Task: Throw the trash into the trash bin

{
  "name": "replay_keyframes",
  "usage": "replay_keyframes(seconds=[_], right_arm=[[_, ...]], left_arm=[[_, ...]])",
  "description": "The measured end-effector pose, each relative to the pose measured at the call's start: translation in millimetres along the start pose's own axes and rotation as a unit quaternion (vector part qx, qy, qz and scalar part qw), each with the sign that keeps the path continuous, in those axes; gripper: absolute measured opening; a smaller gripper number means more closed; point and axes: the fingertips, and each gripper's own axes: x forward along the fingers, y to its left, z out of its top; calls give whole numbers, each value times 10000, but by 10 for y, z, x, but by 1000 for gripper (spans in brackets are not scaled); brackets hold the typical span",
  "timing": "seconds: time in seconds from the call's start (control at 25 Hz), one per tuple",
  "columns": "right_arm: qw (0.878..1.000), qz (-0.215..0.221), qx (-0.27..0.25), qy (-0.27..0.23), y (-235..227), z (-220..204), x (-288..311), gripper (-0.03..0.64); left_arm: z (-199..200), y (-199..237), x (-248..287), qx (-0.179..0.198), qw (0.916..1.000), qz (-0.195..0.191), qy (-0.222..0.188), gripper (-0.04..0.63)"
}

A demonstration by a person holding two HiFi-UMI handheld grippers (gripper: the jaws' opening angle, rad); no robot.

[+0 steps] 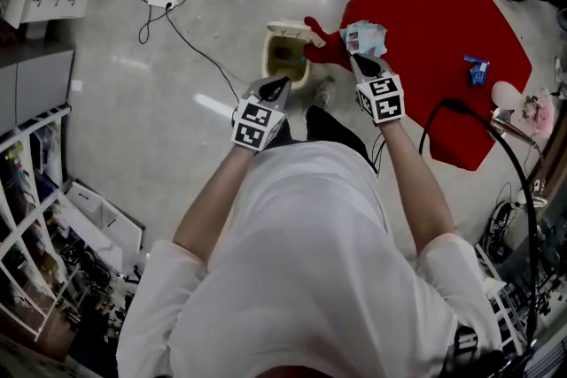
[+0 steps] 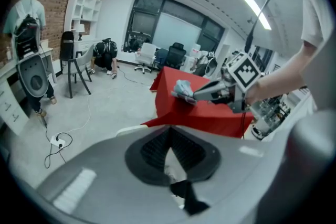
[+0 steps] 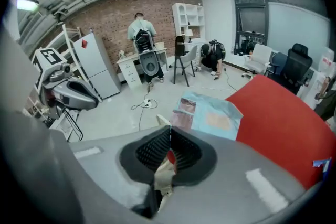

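I see the right hand-held gripper [image 1: 356,57] clamping a blue wrapper [image 1: 364,36] near the trash bin [image 1: 269,57] on pale floor [image 1: 177,111]; left hand-held gripper [image 1: 283,82] closed, empty

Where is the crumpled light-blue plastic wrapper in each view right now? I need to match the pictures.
Head view: the crumpled light-blue plastic wrapper sits upper centre, at the tip of the right gripper.
Left gripper view: the wrapper is just right of centre, pinched by the other gripper.
Right gripper view: the wrapper is at centre, just above the jaws.
Shared landmark: the red cloth beside or behind the wrapper in all three views.
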Motion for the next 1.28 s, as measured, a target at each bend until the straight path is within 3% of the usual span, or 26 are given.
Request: replay_keyframes(seconds=[0.24,0.56,1.08,1.28], right_arm=[[9981,579,-215,0,813,43,165,3],[9944,1026,-245,-25,1395,196,442,3],[9915,1231,252,346,1579,-232,1214,3],[9891,1309,457,502,1604,-575,1681,3]], left_arm=[[-178,179,-180,-150,9999,62,-11,5],[-409,528,-381,-313,9994,153,5,5],[-943,1031,-195,-735,9969,189,220,5],[-1174,1220,15,-458,9980,256,349,5]])
